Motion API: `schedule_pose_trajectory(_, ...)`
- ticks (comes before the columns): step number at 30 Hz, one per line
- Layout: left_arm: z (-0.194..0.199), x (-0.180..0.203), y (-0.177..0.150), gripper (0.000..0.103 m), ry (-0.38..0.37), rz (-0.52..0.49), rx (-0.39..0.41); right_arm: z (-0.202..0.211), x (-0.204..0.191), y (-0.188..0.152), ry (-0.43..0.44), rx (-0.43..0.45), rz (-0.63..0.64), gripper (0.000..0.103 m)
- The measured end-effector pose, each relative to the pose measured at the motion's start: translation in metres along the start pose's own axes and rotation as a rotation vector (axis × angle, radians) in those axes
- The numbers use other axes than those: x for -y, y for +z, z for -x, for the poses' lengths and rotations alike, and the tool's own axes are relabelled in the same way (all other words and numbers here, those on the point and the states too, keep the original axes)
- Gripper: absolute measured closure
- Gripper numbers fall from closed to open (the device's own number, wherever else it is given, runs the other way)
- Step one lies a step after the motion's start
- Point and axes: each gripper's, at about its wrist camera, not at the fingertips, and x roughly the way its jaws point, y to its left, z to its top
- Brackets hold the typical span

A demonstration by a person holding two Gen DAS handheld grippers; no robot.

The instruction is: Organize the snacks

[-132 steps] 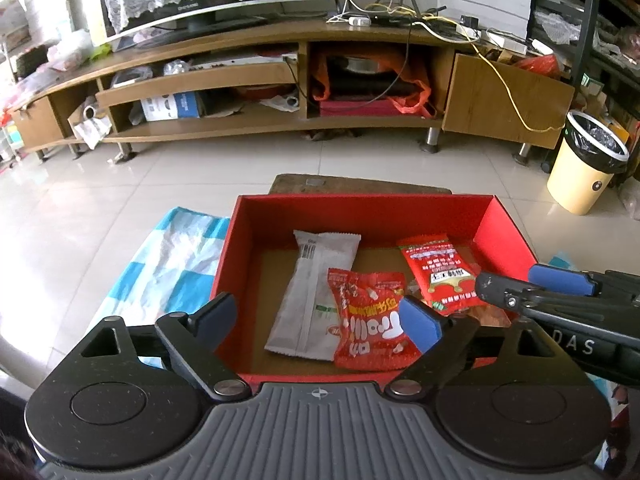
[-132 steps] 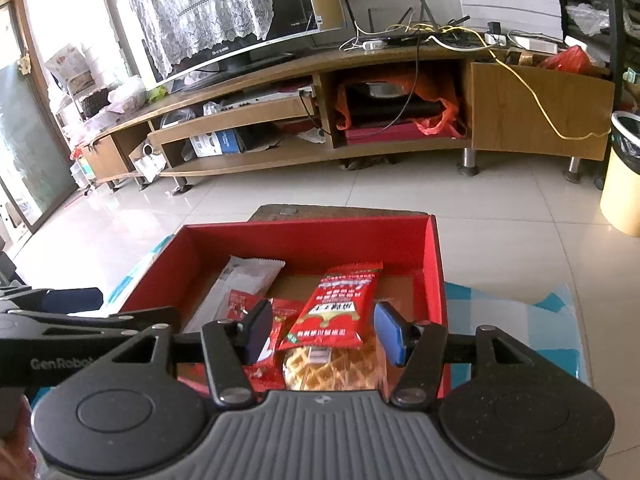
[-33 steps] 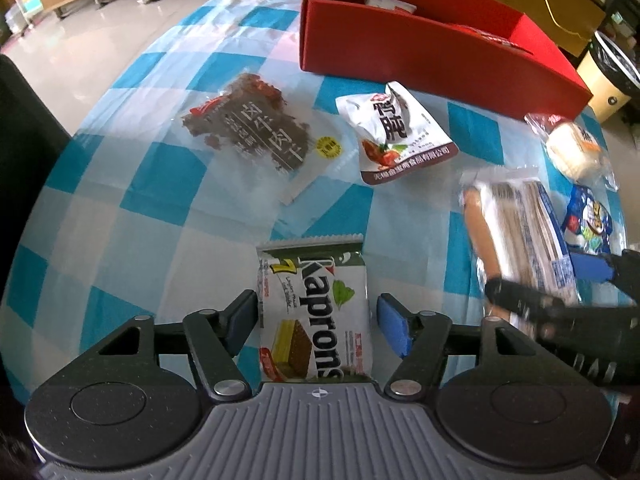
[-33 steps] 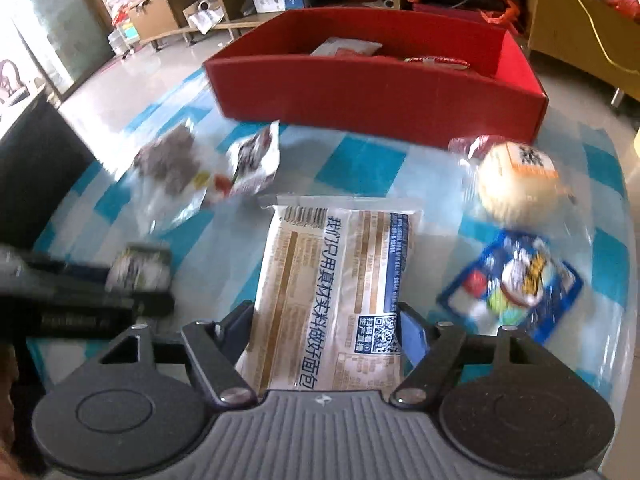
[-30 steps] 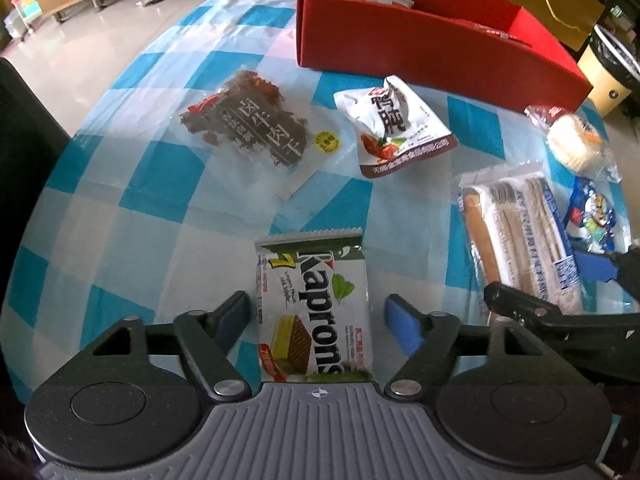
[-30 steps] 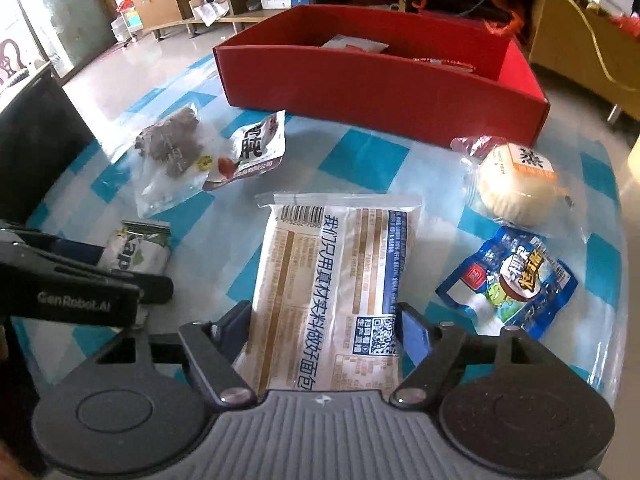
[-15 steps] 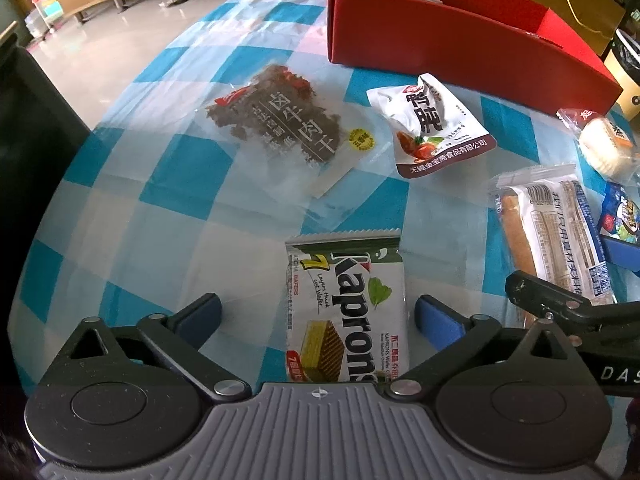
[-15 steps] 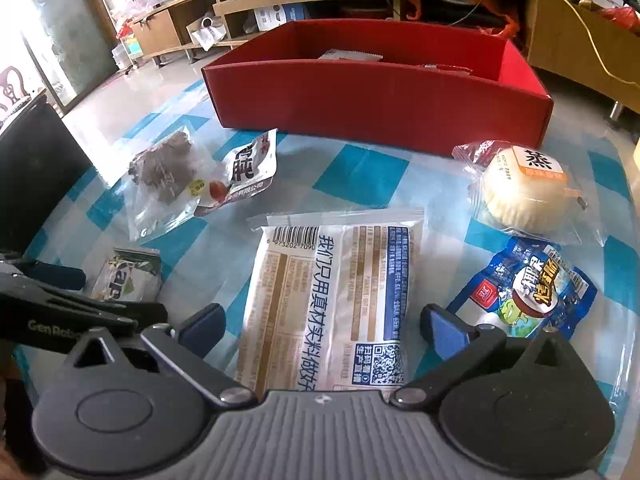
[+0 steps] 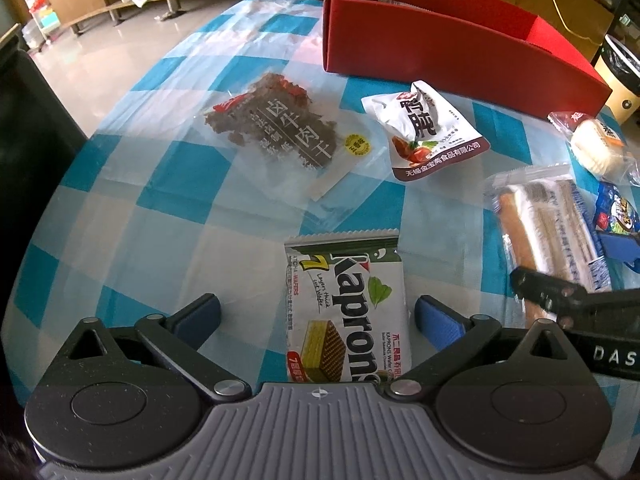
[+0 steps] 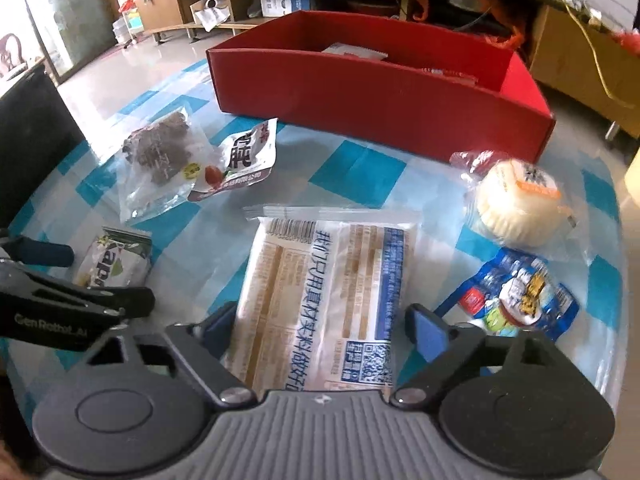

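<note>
A green-and-white Kaprons wafer pack (image 9: 346, 312) lies flat on the checked cloth, and a long bread package (image 10: 324, 296) (pale, with blue print and a barcode at its far end) lies flat to its right. Farther back rest a clear bag of dark dried meat (image 9: 280, 134) and a white pouch (image 9: 426, 136) beside it, with a round white bun (image 10: 518, 206) and a blue packet (image 10: 518, 300) at the right. The red box (image 10: 372, 92) stands behind them all, packets inside it.

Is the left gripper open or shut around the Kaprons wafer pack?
Open. The left gripper straddles the Kaprons wafer pack, blue pads wide apart with tablecloth visible on both sides.
</note>
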Motion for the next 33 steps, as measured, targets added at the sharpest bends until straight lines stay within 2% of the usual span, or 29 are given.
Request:
schedule_pose_trajectory(6,0.002,0.002,0.0,0.001,0.008,0.011,-0.008,0.002,0.002,0.003,0.014,0.001,0.005,0.028)
schedule_pose_trajectory(8,0.005,0.004,0.001,0.008,-0.005,0.003,-0.005,0.003,0.004,0.004,0.024,0.003,-0.004,0.03)
schedule_pose_trajectory(10,0.009,0.009,0.001,0.025,-0.023,-0.024,0.012,0.004,0.006,0.005,0.03,0.003,-0.016,0.03)
schedule_pose_trajectory(11,0.012,0.012,0.001,0.029,-0.029,-0.033,0.02,0.004,0.007,0.005,0.031,0.003,-0.019,0.031)
schedule_pose_trajectory(12,0.013,0.015,0.001,0.037,-0.016,-0.046,0.028,0.005,0.008,0.006,0.033,0.005,-0.021,0.032)
schedule_pose_trajectory(21,0.012,0.01,0.006,0.038,-0.043,-0.005,0.019,0.011,0.013,0.012,0.043,0.032,-0.042,0.033)
schedule_pose_trajectory(33,0.028,0.017,0.018,0.038,-0.055,-0.003,0.086,0.02,0.021,0.02,0.05,0.072,-0.075,0.033)
